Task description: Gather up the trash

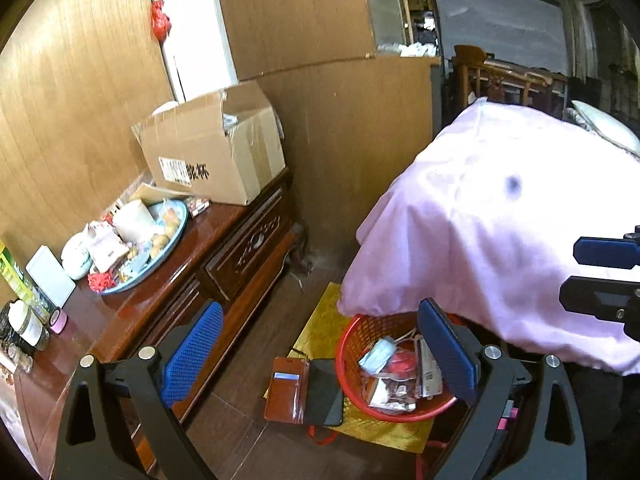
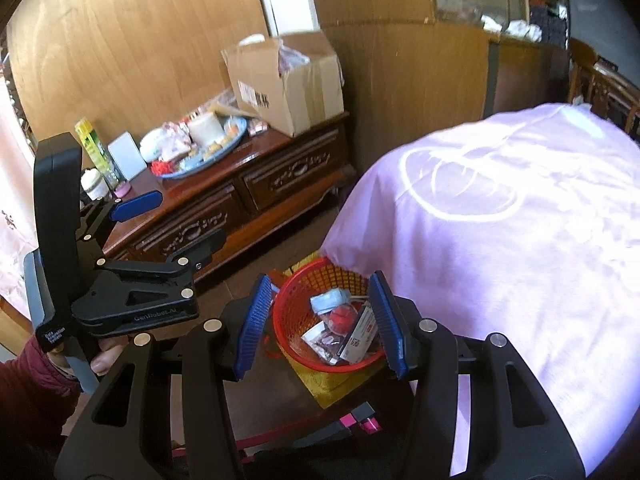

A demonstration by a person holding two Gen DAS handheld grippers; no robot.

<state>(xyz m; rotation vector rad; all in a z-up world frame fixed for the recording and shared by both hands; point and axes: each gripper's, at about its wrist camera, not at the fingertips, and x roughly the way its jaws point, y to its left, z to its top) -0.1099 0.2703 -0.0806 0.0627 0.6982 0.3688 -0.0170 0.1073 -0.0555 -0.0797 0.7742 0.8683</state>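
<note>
A red mesh basket (image 1: 347, 344) (image 2: 298, 282) stands on a yellow mat on the floor. It holds a blue face mask (image 1: 378, 354) (image 2: 330, 300), a red round item and several wrappers and packets. My left gripper (image 1: 320, 354) hovers above the floor beside the basket, open, with nothing between its blue pads. In the right wrist view the left gripper (image 2: 188, 220) shows at the left, held by a hand in a red sleeve. My right gripper (image 2: 320, 324) hangs over the basket, open and holding nothing. Its fingers also show as the right gripper (image 1: 570, 274) at the right edge.
A brown wallet case with a dark phone (image 1: 304, 390) lies on the mat left of the basket. A dark wooden cabinet (image 1: 240, 240) carries a cardboard box (image 1: 216, 152), a blue plate of snacks (image 1: 176, 232) and bottles. A pink cloth (image 1: 500, 220) overhangs the basket on the right.
</note>
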